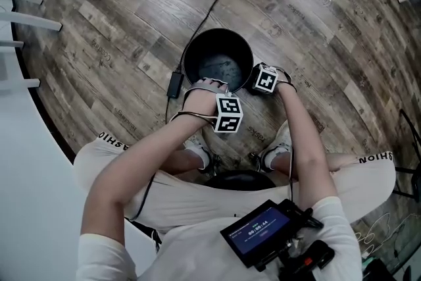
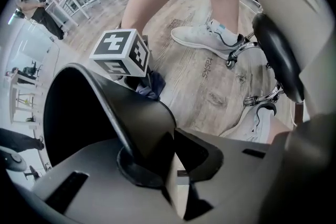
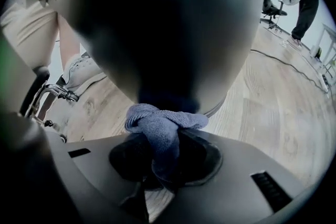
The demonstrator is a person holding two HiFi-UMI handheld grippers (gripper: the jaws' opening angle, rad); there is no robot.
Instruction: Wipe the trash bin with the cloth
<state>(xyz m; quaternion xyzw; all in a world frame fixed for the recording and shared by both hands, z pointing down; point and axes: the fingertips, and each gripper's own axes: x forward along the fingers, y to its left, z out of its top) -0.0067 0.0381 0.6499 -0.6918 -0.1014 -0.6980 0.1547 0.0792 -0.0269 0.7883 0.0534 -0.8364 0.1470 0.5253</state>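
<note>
Two claws on one bin.

Head view: black bin upright on the wood floor, just ahead of the seated person's feet; left claw at the near rim; right claw at the near-right rim.

Left gripper view: jaws straddle the rim, one inside, one outside, nipped on the thin wall; cloth shows beyond, at the rim.

Right gripper view: jaws clamped on the bunched blue-grey cloth; its wad lies against the bin's outer wall.

Judgement: bin looks light, stiff, smooth plastic, apt to skid or tip under rubbing, so the rim pinch is the sound hold; cloth soft and limp, best gripped at its bunch.
</note>
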